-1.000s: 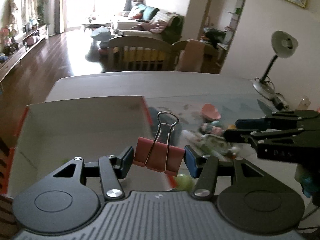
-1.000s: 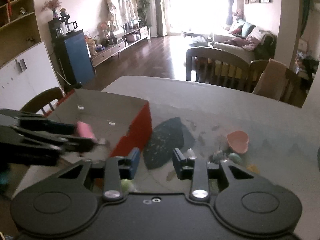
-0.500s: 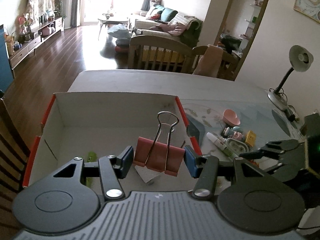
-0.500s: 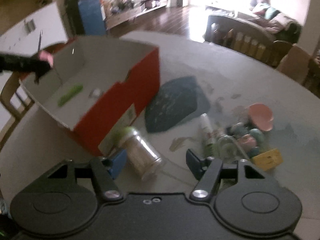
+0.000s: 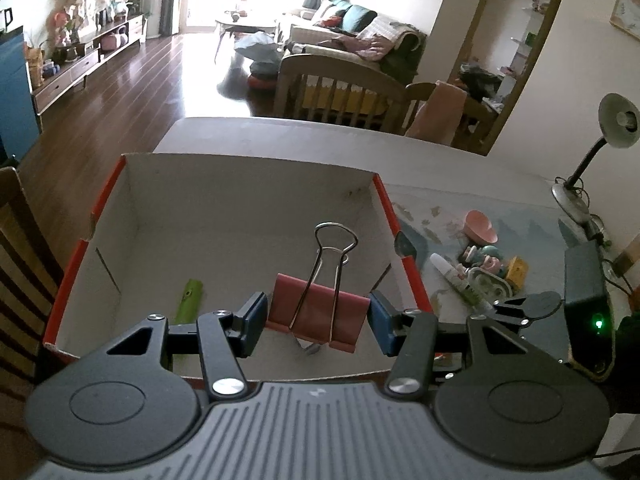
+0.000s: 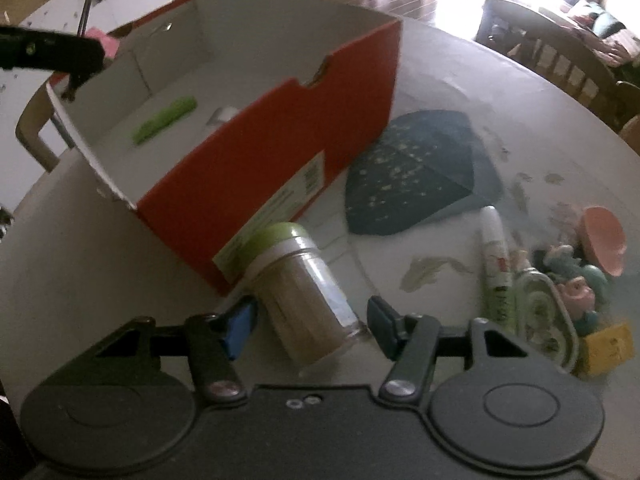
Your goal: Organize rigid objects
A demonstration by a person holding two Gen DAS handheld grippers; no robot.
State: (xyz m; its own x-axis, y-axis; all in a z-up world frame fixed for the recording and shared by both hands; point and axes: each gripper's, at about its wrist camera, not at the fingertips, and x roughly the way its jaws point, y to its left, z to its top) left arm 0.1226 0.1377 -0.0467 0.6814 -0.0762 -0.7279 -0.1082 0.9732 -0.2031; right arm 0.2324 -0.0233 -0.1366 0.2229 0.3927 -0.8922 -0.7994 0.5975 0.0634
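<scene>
My left gripper (image 5: 316, 318) is shut on a pink binder clip (image 5: 318, 312) and holds it above the open red cardboard box (image 5: 248, 200). A green object (image 5: 190, 300) and a small white piece lie on the box floor. My right gripper (image 6: 308, 320) is open low over the table, its fingers on either side of a toothpick jar with a green lid (image 6: 304, 292) that lies on its side beside the box's red wall (image 6: 280, 168). The jaws are not touching the jar.
A dark blue speckled mat (image 6: 420, 172) lies right of the box. Further right is a cluster: a white-green tube (image 6: 496, 256), a tape dispenser (image 6: 544, 316), small figurines (image 6: 580, 284), a pink bowl (image 6: 604, 244), a yellow block (image 6: 608, 348). A desk lamp (image 5: 600, 152) stands at the far right.
My left gripper carried the binder clip leftward over the box. My right gripper dropped toward the table and closed in around the lying toothpick jar.
</scene>
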